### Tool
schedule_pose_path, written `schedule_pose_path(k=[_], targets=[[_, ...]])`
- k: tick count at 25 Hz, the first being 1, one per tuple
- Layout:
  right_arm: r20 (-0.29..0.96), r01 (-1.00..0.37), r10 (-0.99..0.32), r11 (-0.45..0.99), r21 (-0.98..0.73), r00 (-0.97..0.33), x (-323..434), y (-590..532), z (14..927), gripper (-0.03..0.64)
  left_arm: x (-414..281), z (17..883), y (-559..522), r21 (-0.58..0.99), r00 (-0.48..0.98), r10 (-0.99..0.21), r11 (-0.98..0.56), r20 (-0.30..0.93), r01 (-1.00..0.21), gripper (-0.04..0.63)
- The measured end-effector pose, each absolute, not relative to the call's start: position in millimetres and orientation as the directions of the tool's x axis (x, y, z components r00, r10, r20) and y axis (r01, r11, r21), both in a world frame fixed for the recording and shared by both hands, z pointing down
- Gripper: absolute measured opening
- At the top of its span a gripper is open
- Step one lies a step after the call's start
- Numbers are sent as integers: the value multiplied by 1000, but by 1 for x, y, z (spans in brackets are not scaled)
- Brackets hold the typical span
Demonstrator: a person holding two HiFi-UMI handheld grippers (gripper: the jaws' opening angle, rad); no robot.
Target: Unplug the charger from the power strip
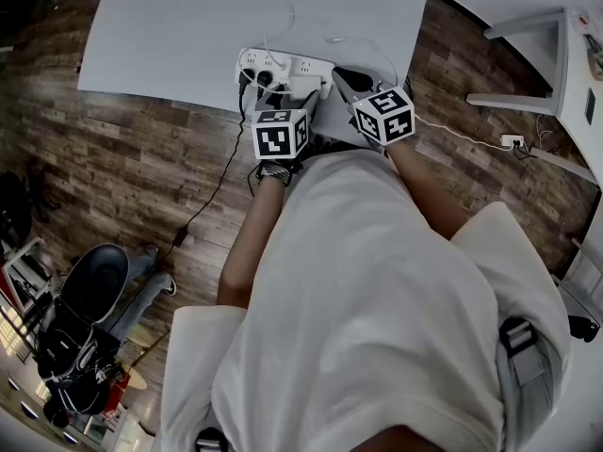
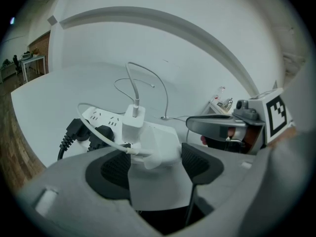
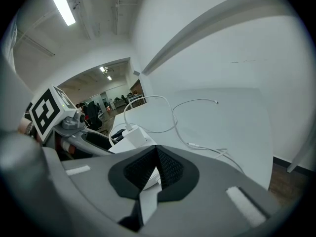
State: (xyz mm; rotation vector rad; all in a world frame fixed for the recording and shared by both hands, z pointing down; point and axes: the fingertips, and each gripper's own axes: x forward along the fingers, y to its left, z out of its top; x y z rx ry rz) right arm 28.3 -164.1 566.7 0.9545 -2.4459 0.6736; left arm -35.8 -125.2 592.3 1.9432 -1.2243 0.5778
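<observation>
Presently, left gripper (image 2: 155, 164) fingers spread at the plugged-in charger (image 2: 134, 122), right gripper (image 3: 155, 157) fingers pinching the power strip (image 2: 101, 120); clamping the charger likely comes next.

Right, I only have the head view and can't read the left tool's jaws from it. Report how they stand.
Observer: In the left gripper view the left tool stands wide open. The rounded near end of the white plastic power strip lies in the gap, and neither pad visibly presses it.
Operator: Now give me the charger.
Observer: The small white cube-shaped charger stands upright, plugged into the strip just beyond that tool, with a thin white cable rising from its top.
</observation>
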Motion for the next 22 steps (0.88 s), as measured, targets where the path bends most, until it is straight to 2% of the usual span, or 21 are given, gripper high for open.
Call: schedule_pose_path(k=[6,22], targets=[[555,-729,-515,625,-278,-653,34,-158,568,2,-46,597,-120,389,434,-570,-208,697,-897,356],[572,-767,-544,583,-269,-614,42,-139,566,2,-46,607,-101,442,482,-529,-212,698,-872,359]])
